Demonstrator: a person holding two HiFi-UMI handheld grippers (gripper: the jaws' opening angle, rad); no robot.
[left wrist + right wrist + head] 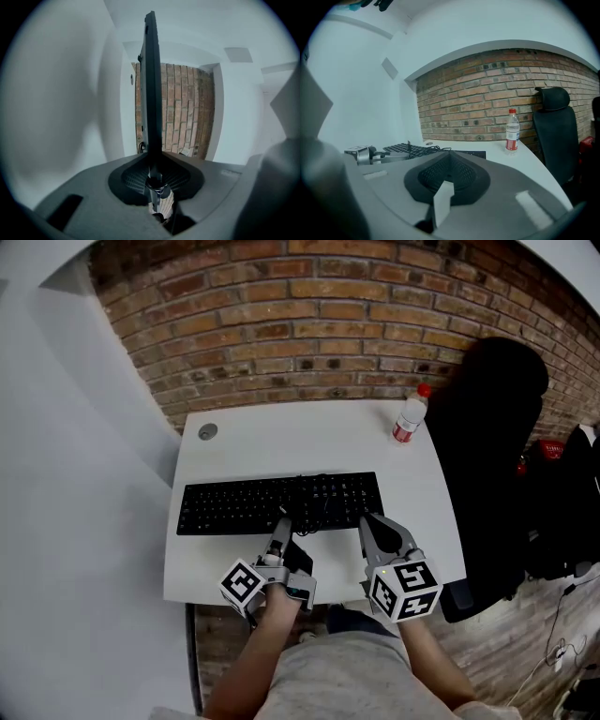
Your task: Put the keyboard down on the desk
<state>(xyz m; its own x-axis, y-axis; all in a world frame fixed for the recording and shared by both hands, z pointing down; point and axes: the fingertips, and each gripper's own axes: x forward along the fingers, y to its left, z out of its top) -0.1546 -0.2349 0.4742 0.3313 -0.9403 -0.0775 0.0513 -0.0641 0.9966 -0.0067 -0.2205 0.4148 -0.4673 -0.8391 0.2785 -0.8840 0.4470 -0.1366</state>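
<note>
Head view: white desk against a brick wall, with the black keyboard across the desk's middle, long side running 9 to 3 o'clock. It looks flat on the top, but whether its near edge is fully down I cannot tell. The left gripper comes in at the keyboard's 6 o'clock, on the near long edge, roughly at mid-length. Left gripper view: jaws nearly together and clamped on that thin edge, pads pressing from both sides. The keyboard shows here as a dark slab seen edge-on, running straight away from the jaws (camera is rolled, so it stands vertical in the frame).

The right gripper sits at the keyboard's 5 o'clock, tip over or just beside the near right corner; contact can't be judged. Right gripper view: jaws closed, pads meeting in a ridge with nothing between them. That view also shows the keyboard at 10 o'clock, low over the desk.

A clear bottle with a red cap stands upright at the desk's 2 o'clock, well apart from the keyboard. A round grey grommet is at the desk's 10 o'clock. A black chair stands at the desk's 3 o'clock, just beside its edge.
</note>
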